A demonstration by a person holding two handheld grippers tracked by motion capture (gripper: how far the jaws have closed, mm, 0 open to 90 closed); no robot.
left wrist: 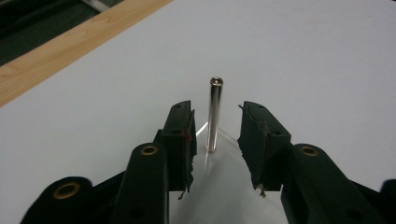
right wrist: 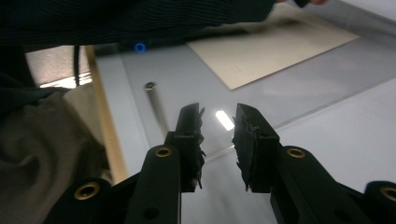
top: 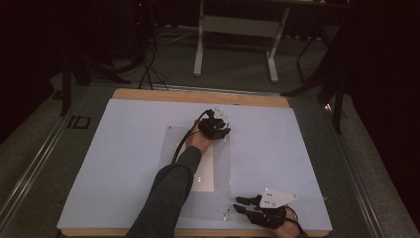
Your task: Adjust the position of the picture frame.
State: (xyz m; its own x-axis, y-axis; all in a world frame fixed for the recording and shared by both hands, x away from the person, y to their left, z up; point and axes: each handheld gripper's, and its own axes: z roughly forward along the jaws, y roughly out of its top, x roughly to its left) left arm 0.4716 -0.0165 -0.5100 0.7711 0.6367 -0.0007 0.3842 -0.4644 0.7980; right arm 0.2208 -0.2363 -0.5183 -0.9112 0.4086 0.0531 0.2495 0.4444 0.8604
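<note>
My left tongs (left wrist: 215, 140) straddle the upright metal post (left wrist: 214, 114) at the clear sheet's (left wrist: 224, 186) far corner, unclenched; closing off-centre could topple it. Right tongs (right wrist: 218, 140) gape, empty.

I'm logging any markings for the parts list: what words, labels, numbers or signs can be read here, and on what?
None can be read.
Cream sheet under the clear plate: faint rows of marks, too blurred to read.
Floor marking left of the table: a box-like sign, too dim to read.
Metal pin: no marking visible.
</note>
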